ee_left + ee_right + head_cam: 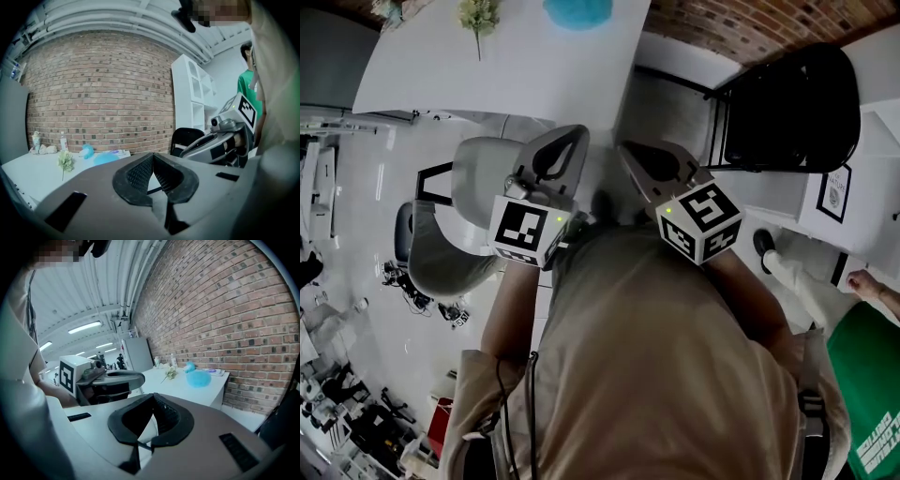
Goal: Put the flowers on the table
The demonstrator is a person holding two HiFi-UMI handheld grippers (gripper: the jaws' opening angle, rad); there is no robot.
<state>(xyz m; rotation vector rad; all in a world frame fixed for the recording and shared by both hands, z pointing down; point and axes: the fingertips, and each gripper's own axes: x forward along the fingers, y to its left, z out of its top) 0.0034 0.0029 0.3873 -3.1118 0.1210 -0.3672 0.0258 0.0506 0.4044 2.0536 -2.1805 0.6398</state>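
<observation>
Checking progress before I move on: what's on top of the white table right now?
On the table: one flower sprig lying flat, a blue round thing, a bottle and small items by the wall. The head view cuts off its far edge.

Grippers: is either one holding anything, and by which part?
Nothing is held. The left gripper and right gripper are both shut and empty; the flowers lie on the table.

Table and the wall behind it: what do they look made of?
The white rectangular table looks like smooth matte laminate or painted board: flat, even, no grain. The red-brown wall is bare brick with pale mortar lines.
</observation>
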